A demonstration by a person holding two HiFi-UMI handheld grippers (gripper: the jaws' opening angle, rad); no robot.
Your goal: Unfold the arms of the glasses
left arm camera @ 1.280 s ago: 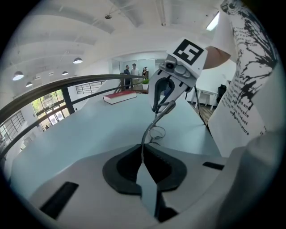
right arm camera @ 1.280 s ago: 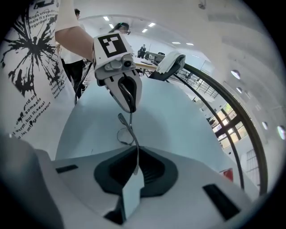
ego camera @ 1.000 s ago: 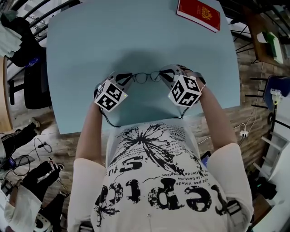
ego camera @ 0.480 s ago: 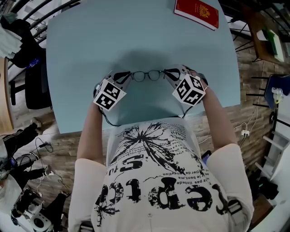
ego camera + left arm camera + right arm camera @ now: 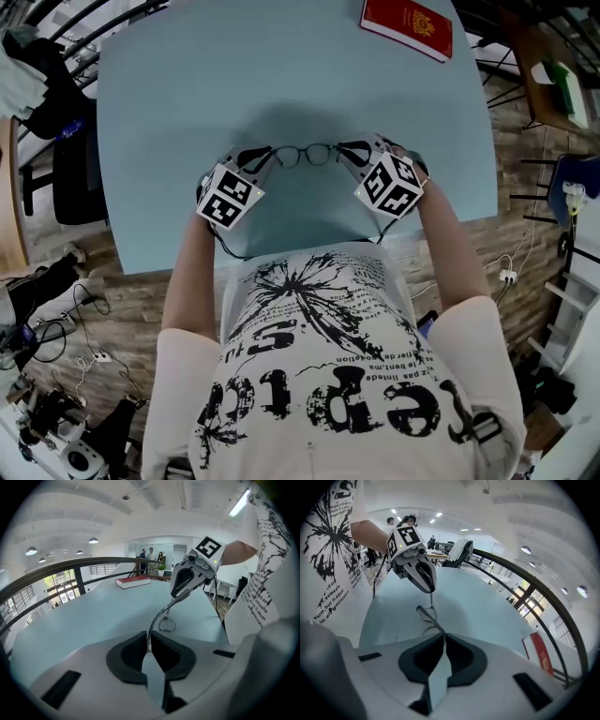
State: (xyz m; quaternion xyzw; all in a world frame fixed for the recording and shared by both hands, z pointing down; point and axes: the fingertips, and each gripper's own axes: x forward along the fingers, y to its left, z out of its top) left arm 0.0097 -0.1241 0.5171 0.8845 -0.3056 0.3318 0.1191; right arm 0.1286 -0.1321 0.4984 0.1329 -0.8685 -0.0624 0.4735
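Currently: your left gripper (image 5: pixel 265 157), nine o'clock of the glasses (image 5: pixel 305 156), pinches one arm, jaws nearly together; right gripper (image 5: pixel 345 150), three o'clock, pinches the other, jaws just easing wider. Glasses near six o'clock edge of the table (image 5: pixel 187 94).

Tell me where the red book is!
In the head view the red book lies on the far right corner of the blue table, well beyond the glasses and not touching them.
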